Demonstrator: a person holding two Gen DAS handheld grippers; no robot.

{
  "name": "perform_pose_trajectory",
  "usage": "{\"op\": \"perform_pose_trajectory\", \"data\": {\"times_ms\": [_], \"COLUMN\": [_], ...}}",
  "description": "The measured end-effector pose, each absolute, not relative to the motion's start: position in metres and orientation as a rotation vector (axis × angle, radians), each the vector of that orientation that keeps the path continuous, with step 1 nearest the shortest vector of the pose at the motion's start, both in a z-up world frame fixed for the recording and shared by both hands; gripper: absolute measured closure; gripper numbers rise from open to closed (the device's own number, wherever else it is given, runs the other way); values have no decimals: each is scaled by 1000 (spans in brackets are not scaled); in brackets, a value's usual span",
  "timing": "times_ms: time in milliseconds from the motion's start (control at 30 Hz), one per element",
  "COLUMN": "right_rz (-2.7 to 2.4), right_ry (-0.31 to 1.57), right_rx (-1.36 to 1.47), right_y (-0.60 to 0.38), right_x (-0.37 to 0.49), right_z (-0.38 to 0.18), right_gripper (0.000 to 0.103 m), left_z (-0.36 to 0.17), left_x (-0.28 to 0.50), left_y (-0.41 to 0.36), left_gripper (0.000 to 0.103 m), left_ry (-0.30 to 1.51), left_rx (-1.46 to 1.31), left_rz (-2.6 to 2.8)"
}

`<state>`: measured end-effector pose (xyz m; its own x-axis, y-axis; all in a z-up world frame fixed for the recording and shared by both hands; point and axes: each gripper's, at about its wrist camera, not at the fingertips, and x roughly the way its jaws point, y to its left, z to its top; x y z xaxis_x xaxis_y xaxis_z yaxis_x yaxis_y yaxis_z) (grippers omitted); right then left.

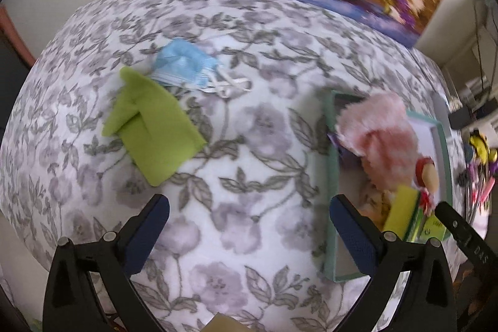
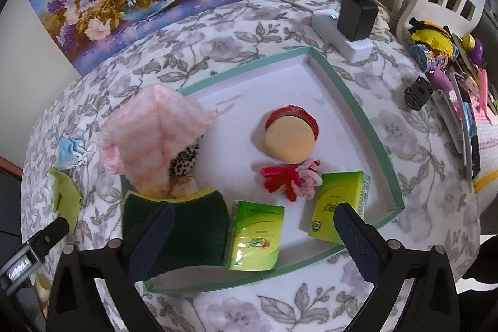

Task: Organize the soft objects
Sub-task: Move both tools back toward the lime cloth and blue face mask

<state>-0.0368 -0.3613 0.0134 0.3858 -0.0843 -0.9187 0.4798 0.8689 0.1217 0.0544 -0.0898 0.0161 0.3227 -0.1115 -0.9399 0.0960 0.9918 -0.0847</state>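
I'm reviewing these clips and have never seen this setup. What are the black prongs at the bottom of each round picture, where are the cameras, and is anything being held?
The prongs are the two fingers of hand-held grippers; a person carries one in each hand, and a fisheye camera on each looks forward along its fingers.

In the left wrist view, the left gripper is open and empty above a floral cloth. Ahead of it lie a green cloth and a blue face mask, still outside the tray.

In the right wrist view, the right gripper is also open and empty, over a teal-rimmed tray. The tray holds a pink fluffy item, a doll, a sponge and two green tissue packs.
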Motion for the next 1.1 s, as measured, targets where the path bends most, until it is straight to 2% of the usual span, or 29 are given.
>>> {"op": "perform_pose_trajectory", "data": {"times_ms": [267,500,800,1100], "right_rz": [-315,-184,-21,55], "right_ry": [1042,977,1062,1111], "right_rx": [364,285,216,230], "right_y": [-322,-250,-166,-139], "right_x": [-23,10,68,130], "right_z": [46,68,30,-15], "right_gripper": [0,0,0,0], "left_z": [20,8,-7,-45], "left_x": [79,97,126,157], "left_y": [-9,53,77,62], "left_gripper": [1,1,0,1], "left_ry": [1216,1212,1125,1187], "left_rx": [-204,-313,-317,-152], "left_rz": [-58,14,23,-58]}}
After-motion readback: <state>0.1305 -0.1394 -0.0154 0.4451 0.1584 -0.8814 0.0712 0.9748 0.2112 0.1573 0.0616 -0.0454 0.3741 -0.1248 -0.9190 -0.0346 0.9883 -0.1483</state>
